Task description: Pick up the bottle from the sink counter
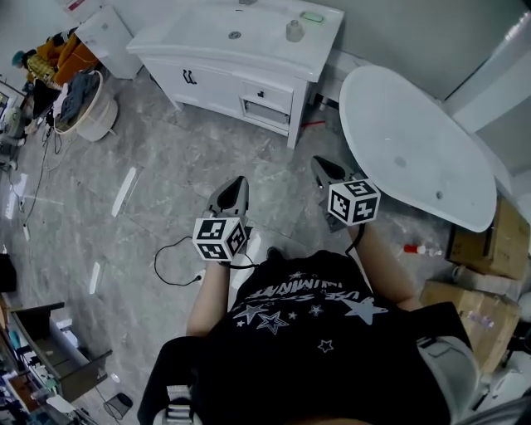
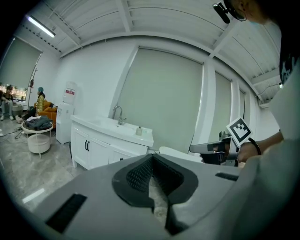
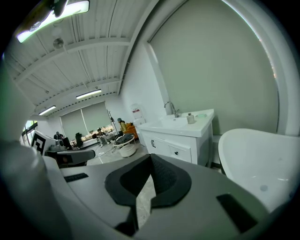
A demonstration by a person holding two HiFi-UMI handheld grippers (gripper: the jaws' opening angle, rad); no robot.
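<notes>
Both grippers are held low in front of the person, well apart from the sink. The left gripper is closed and empty, and the right gripper, at its 3 o'clock, is closed on nothing too. The bottle stands upright on the white surface at about 12 o'clock from the grippers, right of the basin. A green dish sits just beside it at 1 o'clock. A white tub lies at 2 o'clock
</notes>
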